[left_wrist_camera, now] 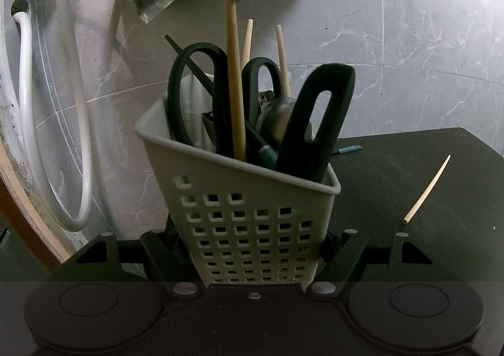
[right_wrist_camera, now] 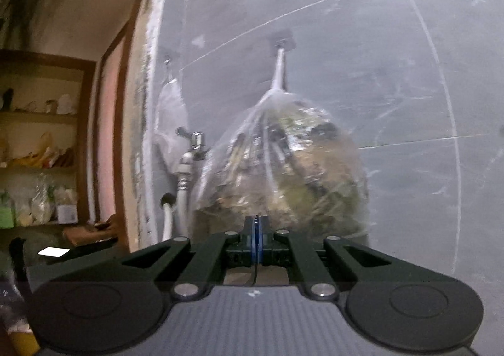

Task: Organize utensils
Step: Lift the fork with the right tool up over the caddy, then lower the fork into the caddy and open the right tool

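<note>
Left gripper (left_wrist_camera: 255, 249) clamps the caddy (left_wrist_camera: 249, 214), centre frame, tilted!
Grey and perforated, it is packed with scissors (left_wrist_camera: 195, 97), chopsticks (left_wrist_camera: 234, 82), a spoon (left_wrist_camera: 277, 116); one chopstick (left_wrist_camera: 426, 190) lies on the table (left_wrist_camera: 409, 148) at right. Right gripper (right_wrist_camera: 255, 236) is raised, pinched narrow toward a hanging bag (right_wrist_camera: 283, 167), apparently empty in the blur.

tongs (right_wrist_camera: 255, 226) closed before hanging bag (right_wrist_camera: 283, 167)

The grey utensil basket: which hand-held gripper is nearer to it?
Left. The left hand-held gripper has the grey utensil basket between its fingers. The right hand-held gripper is shut, aimed at a hanging plastic bag; no basket appears there.
</note>
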The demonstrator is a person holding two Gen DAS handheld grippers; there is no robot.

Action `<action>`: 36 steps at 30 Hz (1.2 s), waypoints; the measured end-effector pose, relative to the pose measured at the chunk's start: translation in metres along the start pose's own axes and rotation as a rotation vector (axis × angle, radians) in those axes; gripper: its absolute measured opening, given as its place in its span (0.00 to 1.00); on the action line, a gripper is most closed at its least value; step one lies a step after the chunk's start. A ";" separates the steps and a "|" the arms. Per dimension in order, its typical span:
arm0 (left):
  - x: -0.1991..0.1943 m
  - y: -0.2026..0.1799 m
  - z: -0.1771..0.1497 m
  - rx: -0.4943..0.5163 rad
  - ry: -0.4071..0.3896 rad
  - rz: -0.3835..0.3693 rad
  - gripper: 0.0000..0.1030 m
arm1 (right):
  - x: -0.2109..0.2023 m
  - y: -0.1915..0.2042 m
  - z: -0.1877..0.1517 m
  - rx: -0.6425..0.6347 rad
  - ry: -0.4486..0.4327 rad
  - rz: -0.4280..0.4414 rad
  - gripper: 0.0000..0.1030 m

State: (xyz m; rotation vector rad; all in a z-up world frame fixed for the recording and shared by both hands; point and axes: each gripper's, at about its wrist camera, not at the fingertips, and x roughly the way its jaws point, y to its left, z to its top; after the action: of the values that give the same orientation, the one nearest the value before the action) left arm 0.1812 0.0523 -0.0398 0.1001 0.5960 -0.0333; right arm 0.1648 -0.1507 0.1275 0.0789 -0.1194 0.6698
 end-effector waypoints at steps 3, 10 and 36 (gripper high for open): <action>0.000 0.000 0.000 0.000 0.000 0.000 0.75 | 0.002 0.007 -0.005 -0.015 0.015 0.026 0.02; 0.000 0.000 0.000 0.001 0.000 -0.001 0.75 | 0.012 0.020 -0.023 -0.044 0.077 0.064 0.02; 0.001 0.000 0.000 0.001 0.000 -0.002 0.75 | 0.030 0.030 -0.048 -0.131 0.126 0.084 0.03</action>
State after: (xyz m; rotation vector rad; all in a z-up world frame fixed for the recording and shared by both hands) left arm 0.1819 0.0527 -0.0399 0.1006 0.5957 -0.0358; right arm 0.1735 -0.1036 0.0853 -0.0943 -0.0457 0.7473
